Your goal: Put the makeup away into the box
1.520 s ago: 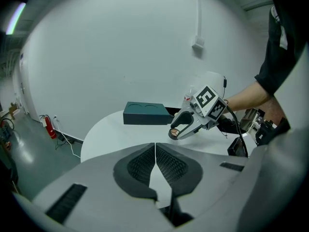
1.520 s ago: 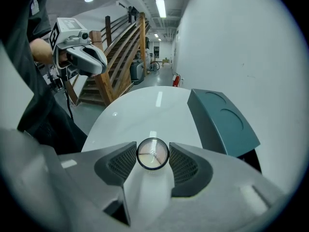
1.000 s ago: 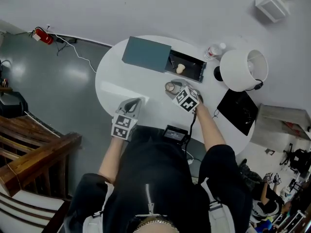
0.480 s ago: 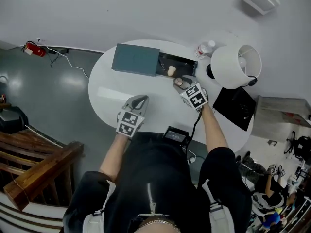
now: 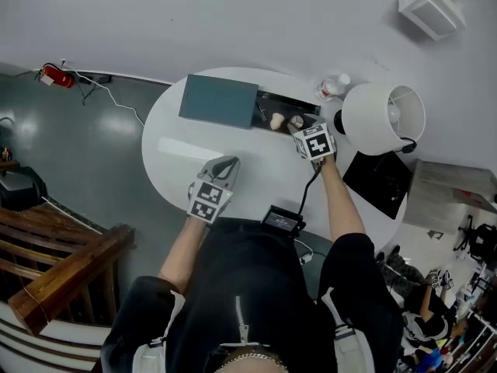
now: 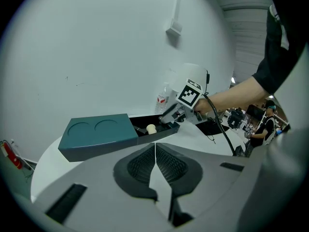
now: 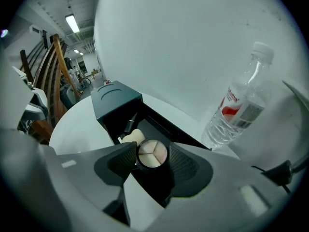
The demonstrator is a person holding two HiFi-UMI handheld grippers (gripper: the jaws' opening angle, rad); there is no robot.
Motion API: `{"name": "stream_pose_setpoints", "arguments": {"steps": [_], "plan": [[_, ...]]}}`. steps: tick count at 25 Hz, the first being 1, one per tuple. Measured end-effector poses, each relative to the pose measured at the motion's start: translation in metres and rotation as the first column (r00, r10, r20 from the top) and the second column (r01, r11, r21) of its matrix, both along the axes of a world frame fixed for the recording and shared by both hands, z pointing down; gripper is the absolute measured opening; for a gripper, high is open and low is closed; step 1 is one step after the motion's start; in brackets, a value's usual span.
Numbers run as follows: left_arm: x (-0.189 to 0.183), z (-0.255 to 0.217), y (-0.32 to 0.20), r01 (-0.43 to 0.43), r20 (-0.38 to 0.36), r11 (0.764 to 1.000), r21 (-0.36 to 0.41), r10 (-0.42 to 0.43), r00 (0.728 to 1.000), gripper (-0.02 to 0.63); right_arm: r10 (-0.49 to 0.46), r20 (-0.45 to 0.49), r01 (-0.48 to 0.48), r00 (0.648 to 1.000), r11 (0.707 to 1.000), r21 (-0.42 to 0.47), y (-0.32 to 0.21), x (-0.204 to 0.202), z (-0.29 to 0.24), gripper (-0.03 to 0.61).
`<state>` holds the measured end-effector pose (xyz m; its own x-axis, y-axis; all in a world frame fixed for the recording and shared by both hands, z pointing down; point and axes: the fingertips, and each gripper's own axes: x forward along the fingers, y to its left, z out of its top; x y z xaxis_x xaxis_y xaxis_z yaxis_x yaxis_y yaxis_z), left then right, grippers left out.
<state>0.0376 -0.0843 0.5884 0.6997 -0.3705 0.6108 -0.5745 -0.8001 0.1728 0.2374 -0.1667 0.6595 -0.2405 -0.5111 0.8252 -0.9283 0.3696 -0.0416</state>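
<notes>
A teal box [image 5: 219, 99] lies at the table's far side, its black drawer tray [image 5: 273, 101] pulled out to the right. In the tray lie a beige sponge [image 7: 134, 136] and a dark pencil [image 7: 129, 125]. My right gripper [image 5: 300, 124] hangs just over the tray, shut on a round compact [image 7: 152, 153] with three pale shades. My left gripper [image 5: 227, 164] hovers over the white table [image 5: 175, 142] nearer the person; in its own view its fingertips [image 6: 155, 162] are shut with nothing between them.
A water bottle [image 7: 239, 108] stands just right of the tray. A white lamp shade [image 5: 383, 113] and a black flat pad [image 5: 380, 176] sit on the table's right. A small black device [image 5: 281, 217] lies at the near edge, its cable running to the right gripper.
My right gripper has carried the compact from the table's middle away from the person to above the tray, rolling as it went. The left gripper shifted slightly.
</notes>
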Motion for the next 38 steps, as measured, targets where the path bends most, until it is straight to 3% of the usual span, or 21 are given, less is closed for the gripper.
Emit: {"name": "stream_pose_setpoints", "arguments": {"steps": [11,23,34,38], "plan": [[-0.017,0.009,-0.005,0.046,0.026,0.999,-0.026,-0.045,0.999,0.014,0.070,-0.040,-0.075,0.997,0.988,-0.138,-0.027,0.011,0.035,0.210],[-0.037,0.012,-0.003,0.088,0.042,0.996,-0.033,-0.086,0.995,0.014,0.114,-0.060,-0.123,0.992,0.975,-0.183,-0.036,0.016,0.050,0.212],[-0.043,0.013,0.007,0.071,0.040,0.997,-0.031,-0.070,0.997,0.014,0.149,-0.005,-0.149,0.989,0.988,-0.047,-0.029,0.014,0.006,0.245],[-0.046,0.011,0.008,0.064,0.036,0.998,-0.018,-0.063,0.997,0.014,0.128,0.035,-0.129,0.991,0.991,0.035,-0.015,0.007,-0.025,0.208]]}}
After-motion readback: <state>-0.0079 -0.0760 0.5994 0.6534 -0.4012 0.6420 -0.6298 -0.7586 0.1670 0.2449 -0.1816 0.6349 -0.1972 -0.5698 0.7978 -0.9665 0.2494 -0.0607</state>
